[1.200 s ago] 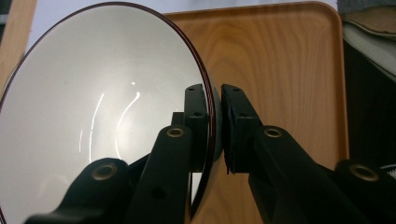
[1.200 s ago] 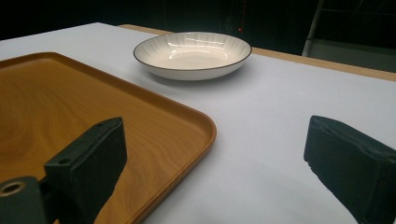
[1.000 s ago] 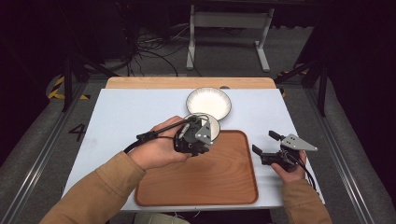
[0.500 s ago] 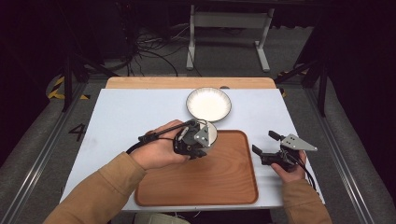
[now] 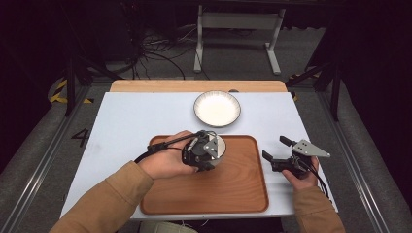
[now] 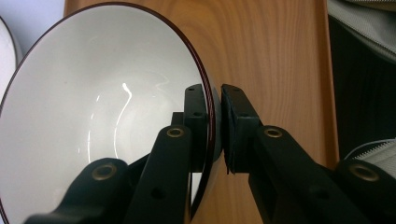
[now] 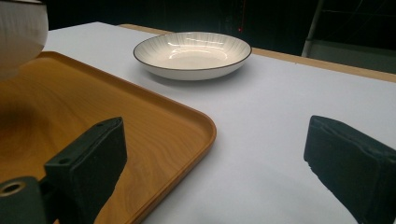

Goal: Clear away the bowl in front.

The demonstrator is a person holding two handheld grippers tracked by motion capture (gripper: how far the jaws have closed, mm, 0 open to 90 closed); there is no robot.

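left hand-held gripper (image 5: 210,151): I'm pinching the bowl (image 6: 93,116) rim over the tray (image 5: 233,189)
right hand-held gripper (image 5: 277,150): I'm idling it wide open right beside the tray

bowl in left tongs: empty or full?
Empty. The bowl, rim clamped by the left tongs over the tray, shows a bare white inside with only glare.

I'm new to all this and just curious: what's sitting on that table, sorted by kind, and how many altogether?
Bowls: 1, the small white bowl gripped at its rim by the left gripper
Plates: 1, the white plate
Trays: 1, the wooden tray
Handheld grippers: 2, including the right gripper
Total: 5
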